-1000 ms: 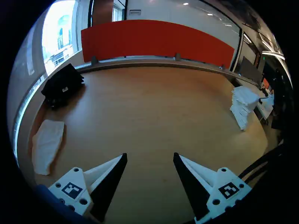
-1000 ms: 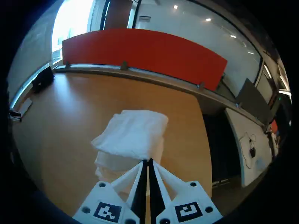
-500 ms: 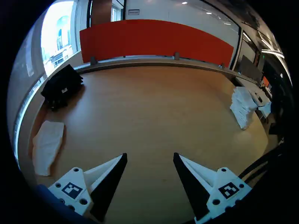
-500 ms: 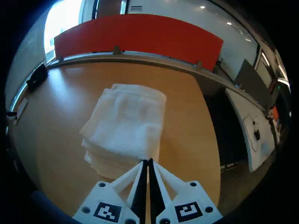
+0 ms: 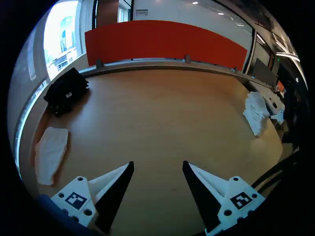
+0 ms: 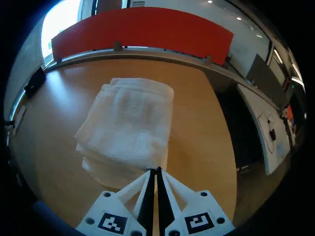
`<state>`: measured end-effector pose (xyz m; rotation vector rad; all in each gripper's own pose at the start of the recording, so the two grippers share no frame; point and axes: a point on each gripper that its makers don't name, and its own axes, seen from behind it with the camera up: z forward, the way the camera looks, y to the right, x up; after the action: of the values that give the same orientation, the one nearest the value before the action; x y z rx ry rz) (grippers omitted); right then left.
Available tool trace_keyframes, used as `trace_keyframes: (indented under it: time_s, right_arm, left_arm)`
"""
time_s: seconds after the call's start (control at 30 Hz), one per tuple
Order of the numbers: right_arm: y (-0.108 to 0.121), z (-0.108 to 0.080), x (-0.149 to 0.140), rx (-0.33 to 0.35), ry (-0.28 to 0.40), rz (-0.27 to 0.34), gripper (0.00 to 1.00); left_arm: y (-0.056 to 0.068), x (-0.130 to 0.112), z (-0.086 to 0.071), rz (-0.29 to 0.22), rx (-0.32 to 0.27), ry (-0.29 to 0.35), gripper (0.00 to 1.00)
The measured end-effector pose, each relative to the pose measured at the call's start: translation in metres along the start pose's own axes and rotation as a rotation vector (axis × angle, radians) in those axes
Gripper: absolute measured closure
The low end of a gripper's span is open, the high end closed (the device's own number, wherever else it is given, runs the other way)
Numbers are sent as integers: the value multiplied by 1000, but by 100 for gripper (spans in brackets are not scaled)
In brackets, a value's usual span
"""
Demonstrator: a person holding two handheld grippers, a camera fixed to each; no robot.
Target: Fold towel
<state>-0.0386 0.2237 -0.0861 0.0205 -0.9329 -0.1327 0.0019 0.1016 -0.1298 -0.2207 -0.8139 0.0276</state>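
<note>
The folded towel (image 6: 130, 118) is now seen lying flat on the stack of white towels (image 6: 106, 173), its long side running away towards the red partition (image 6: 145, 27). A second ago it was held raised and tilted above that stack; since then it has been lowered until its edges sit roughly square with the layers beneath. From this it is judged that the folding of this piece is finished and that it is being set down on the pile.

The right gripper (image 6: 156, 171) is found at the towel's edge farthest from the red partition, with its fingers pressed together. Whether a hem is still pinched between them cannot be made out. A release and a withdrawal away from the partition are judged to be what is called for next, and the top layer could be dragged askew if cloth is still caught.

The stack is borne by the wooden table (image 6: 197, 129), whose far edge is lined by the red partition.

The left gripper (image 5: 157, 165) is held over bare wood with its fingers well apart and nothing between them, and it has hardly been moved. In its view, another white towel (image 5: 50, 153) is seen lying loose, well short of the partition's left end, and it is judged to be the next piece. A black bag (image 5: 65, 90) is seen between that towel and the partition.
</note>
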Motion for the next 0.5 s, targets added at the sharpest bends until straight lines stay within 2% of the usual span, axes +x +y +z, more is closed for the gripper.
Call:
trace_keyframes:
  time_s: [0.13, 0.3, 0.5]
  right_arm:
    - [3, 0, 2, -9, 1, 8, 90]
    - [7, -2, 1, -23, 2, 11, 73]
    - [10, -6, -2, -38, 3, 16, 67]
  left_arm:
    - [1, 0, 1, -1, -2, -2, 8]
    - [2, 1, 3, 3, -4, -3, 8]
    - [2, 4, 5, 2, -6, -1, 8]
